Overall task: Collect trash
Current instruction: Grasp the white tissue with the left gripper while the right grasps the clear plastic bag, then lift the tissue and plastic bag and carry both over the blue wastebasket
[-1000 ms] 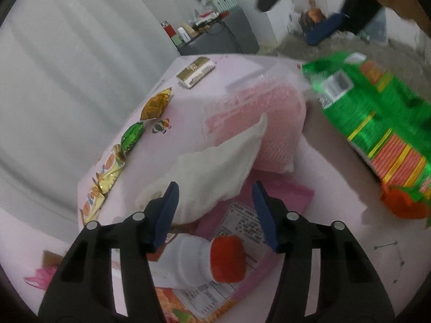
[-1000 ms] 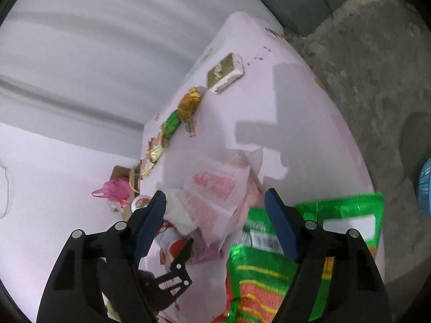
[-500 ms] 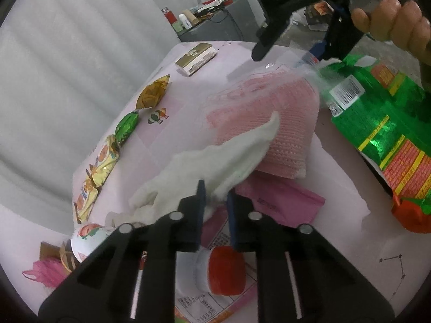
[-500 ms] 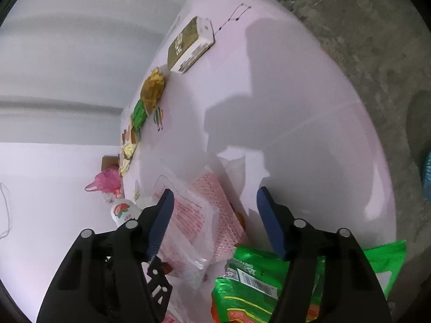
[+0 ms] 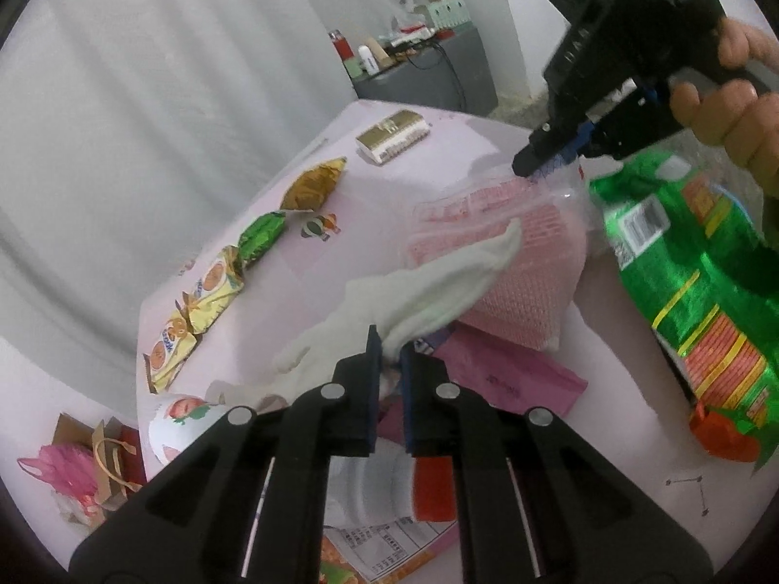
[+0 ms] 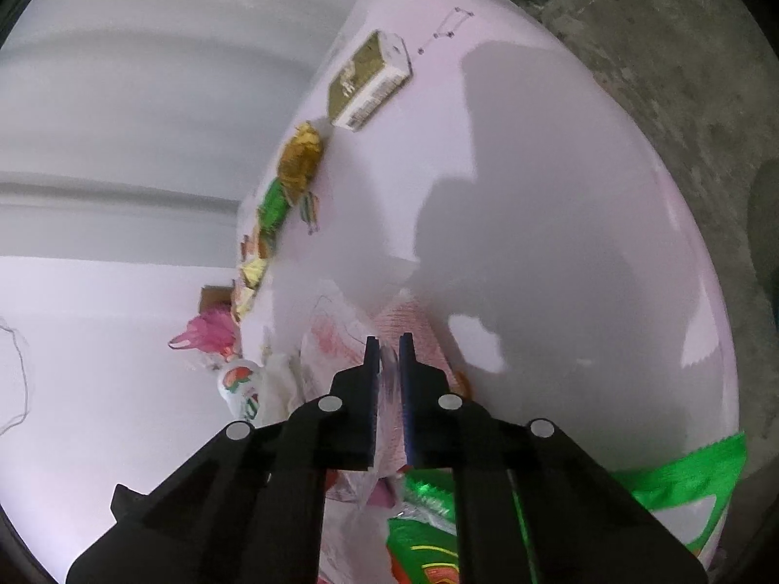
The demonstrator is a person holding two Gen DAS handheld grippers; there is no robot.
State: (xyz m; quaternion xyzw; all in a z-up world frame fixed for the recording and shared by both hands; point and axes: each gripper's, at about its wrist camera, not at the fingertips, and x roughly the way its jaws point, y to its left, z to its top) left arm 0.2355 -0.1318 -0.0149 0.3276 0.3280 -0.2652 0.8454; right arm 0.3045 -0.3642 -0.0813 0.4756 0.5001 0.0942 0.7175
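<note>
My left gripper [image 5: 389,340] has its jaws closing, and the pads pinch the lower end of a white crumpled tissue [image 5: 428,287], which drapes over a clear plastic bag with pink mesh inside [image 5: 526,263]. My right gripper [image 6: 388,345], held by a hand, reaches in from the top right of the left wrist view [image 5: 540,165]. Its jaws are closing too, with the bag's clear edge [image 6: 388,374] squeezed between the pads. A green snack bag [image 5: 691,292] lies right of the pink bag. Under my left gripper sit a white bottle with a red cap [image 5: 428,486] and a pink packet [image 5: 511,379].
On the pink table [image 6: 560,194], a gold box [image 5: 393,135] lies at the far end. Gold [image 5: 311,185], green [image 5: 260,238] and yellow [image 5: 212,292] wrappers line the left edge, with a printed cup [image 5: 180,423] near them. A pink bag [image 5: 63,467] sits on the floor at left.
Both grippers went from open to pinched shut. The left one closed on the white tissue and rose slightly. The right one came down to the clear bag and closed on its edge.
</note>
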